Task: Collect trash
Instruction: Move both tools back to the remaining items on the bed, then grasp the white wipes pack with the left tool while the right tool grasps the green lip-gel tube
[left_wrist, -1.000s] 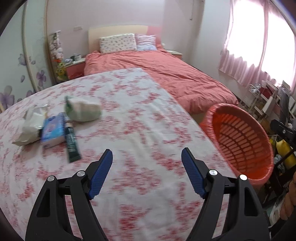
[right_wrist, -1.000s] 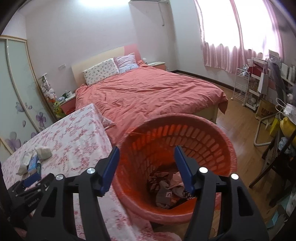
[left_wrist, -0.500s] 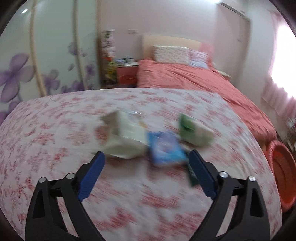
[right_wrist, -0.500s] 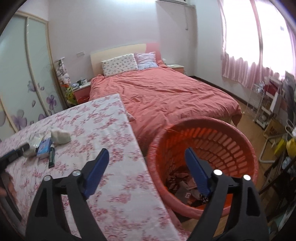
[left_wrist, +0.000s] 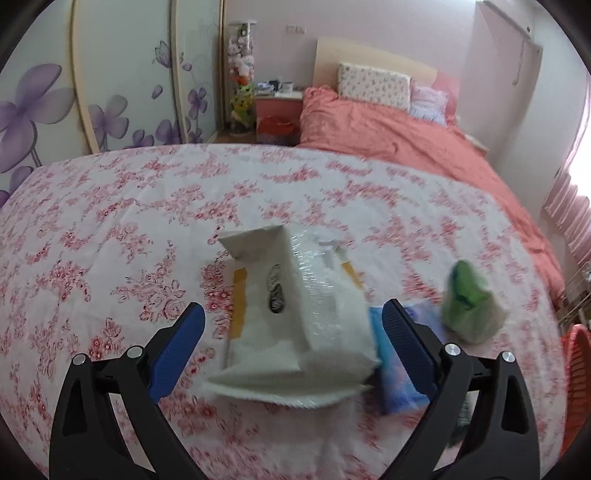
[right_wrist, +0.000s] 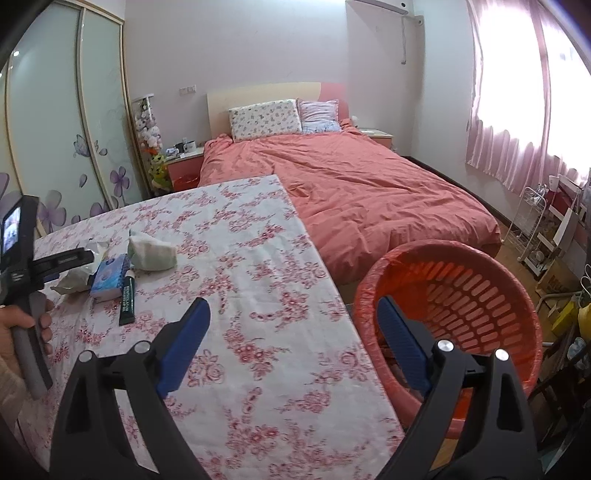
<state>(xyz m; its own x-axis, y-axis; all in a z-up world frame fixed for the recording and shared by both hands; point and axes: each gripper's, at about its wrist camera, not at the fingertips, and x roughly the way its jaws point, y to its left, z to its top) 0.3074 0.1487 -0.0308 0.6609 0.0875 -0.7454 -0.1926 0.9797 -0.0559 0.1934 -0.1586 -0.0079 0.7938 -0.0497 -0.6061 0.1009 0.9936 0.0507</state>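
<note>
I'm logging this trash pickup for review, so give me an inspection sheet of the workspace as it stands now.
Surface: table under a floral cloth, bare apart from one cluster of trash.
Job's things: white plastic bag, blue tissue pack, dark tube and green-and-white bag lie close together; orange basket stands off the table's edge, some trash inside.
Clutter: nothing seen on the table beyond the trash.
Grippers: left gripper open, straddling the white plastic bag, pads not pressing; right gripper opening, nothing between its fingers.
Cables: nothing seen.
Surroundings: bed, wardrobe doors, curtained window, wire rack.
</note>
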